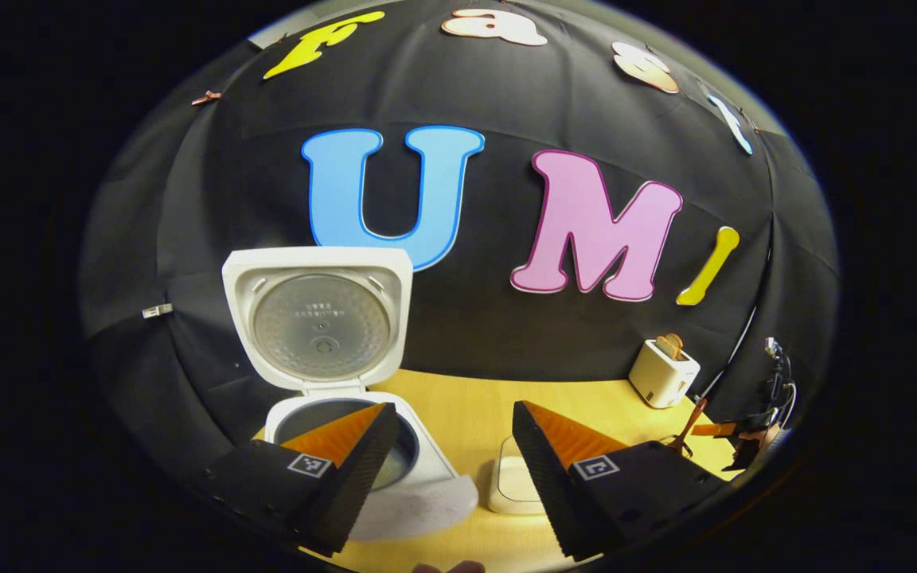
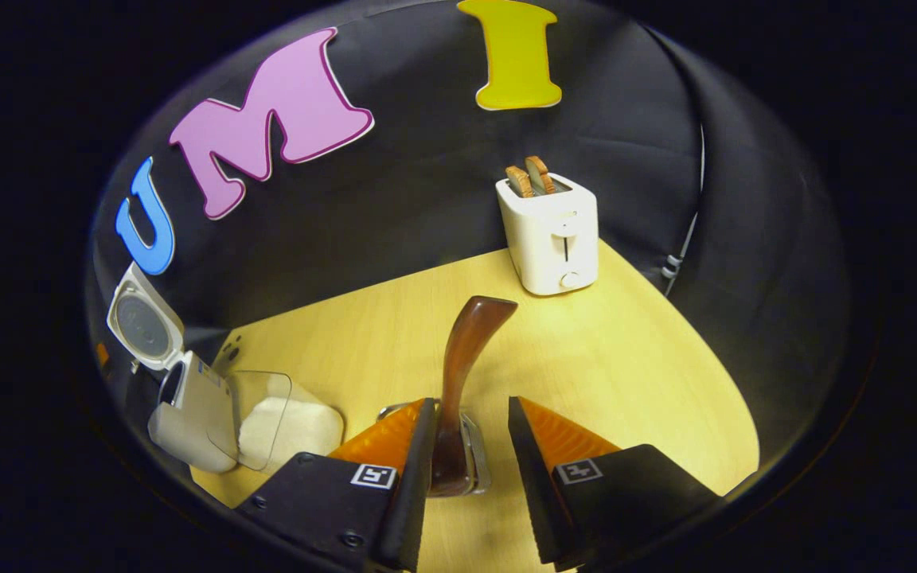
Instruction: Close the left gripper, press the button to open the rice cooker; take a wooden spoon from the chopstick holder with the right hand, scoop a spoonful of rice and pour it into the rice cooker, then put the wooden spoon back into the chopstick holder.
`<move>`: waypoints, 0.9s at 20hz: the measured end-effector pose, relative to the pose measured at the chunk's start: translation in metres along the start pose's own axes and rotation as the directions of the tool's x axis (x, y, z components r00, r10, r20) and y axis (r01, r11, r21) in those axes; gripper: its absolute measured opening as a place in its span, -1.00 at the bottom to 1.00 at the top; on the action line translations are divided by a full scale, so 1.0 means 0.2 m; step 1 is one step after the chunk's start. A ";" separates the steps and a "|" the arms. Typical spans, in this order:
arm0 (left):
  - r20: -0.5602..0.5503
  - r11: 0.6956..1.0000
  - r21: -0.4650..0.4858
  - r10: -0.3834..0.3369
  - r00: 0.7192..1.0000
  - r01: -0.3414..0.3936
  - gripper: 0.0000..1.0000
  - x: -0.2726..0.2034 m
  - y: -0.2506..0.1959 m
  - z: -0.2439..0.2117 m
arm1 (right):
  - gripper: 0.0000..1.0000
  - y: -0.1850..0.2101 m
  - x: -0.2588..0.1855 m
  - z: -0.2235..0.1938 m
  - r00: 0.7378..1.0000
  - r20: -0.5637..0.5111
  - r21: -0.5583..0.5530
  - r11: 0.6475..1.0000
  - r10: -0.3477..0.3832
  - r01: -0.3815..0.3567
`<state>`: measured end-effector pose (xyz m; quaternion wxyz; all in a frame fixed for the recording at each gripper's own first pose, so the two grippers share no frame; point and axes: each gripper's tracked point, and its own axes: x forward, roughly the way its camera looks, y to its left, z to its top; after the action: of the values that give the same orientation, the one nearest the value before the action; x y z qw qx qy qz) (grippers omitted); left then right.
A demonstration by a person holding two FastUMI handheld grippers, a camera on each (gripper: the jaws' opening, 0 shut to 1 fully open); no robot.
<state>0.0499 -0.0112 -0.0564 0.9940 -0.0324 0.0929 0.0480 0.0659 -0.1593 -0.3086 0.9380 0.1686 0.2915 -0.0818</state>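
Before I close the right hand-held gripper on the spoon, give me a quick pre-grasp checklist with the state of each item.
1. Cooker lid open: ok.
2. Right hand-held gripper open: ok.
3. Spoon handle between the fingers: ok, it sits close to one finger, with a gap to the other.
4. Spoon standing in holder: ok.
5. Rice container with rice visible: ok.
6. Left hand-held gripper open, over the cooker's front edge: ok.
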 end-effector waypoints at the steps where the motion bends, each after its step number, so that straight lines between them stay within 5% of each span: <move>1: 0.021 1.000 0.005 0.004 1.000 -0.004 0.87 0.01 0.04 0.05 | 0.15 0.01 -0.04 -0.01 1.000 -0.007 -0.027 1.000 -0.009 0.009; 12: 0.305 0.985 0.057 0.136 0.943 -0.160 0.87 0.37 0.60 0.84 | 0.16 0.27 -0.43 0.01 0.996 0.087 -0.105 0.994 0.003 0.007; 18: 0.288 0.973 0.089 0.181 0.941 -0.214 0.87 0.65 0.78 0.91 | 0.15 0.23 -0.57 0.00 0.991 0.120 -0.084 0.994 -0.056 0.066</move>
<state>0.1950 0.1687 0.0882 0.9874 0.0434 -0.0419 0.1460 -0.0154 -0.1101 -0.2299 0.9571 0.1132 0.2441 -0.1073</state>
